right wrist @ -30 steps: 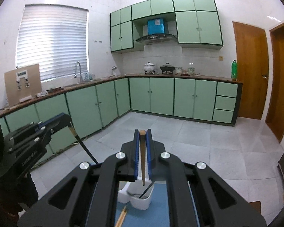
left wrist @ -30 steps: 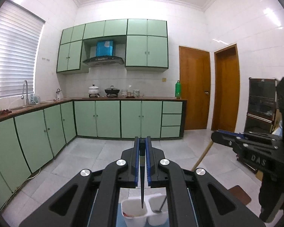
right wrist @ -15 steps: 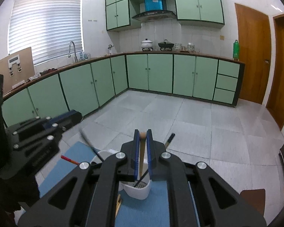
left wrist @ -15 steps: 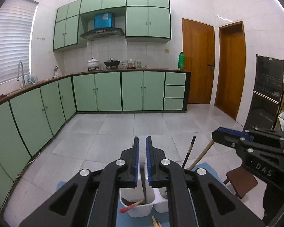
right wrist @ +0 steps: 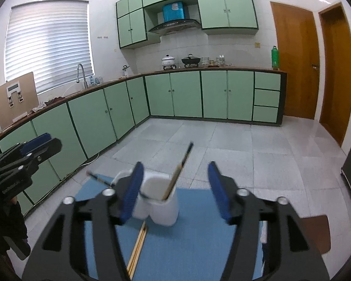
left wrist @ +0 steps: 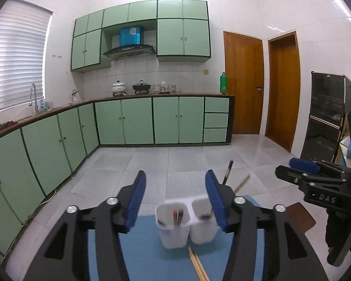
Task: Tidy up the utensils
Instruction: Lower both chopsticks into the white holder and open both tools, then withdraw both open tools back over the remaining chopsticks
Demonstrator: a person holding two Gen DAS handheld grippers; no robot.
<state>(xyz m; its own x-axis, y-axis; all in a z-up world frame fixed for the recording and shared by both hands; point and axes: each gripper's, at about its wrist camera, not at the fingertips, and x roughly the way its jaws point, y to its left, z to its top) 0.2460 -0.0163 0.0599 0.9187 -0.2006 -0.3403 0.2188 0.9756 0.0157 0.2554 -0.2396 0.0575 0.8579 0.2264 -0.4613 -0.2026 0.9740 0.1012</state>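
Note:
A white two-cup holder stands on a blue mat. Its left cup holds a red-handled utensil. From the right cup a dark stick and a wooden one lean out. My left gripper is above the holder, jaws opening, nothing gripped. In the right wrist view, the right gripper also hangs over the holder, jaws opening and empty. A wood-and-black stick leans in the near cup. A pair of wooden chopsticks lies loose on the mat in front.
A brown stool top sits just off the mat's right side. Green floor cabinets run along the left and back. Two wooden doors and a dark glass cabinet stand at the right. Grey tiled floor lies beyond the mat.
Both grippers sank toward the holder and went from shut to wide apart. The thin dark stick left the left jaws, the wooden-tipped stick left the right jaws; both now lean in the holder.

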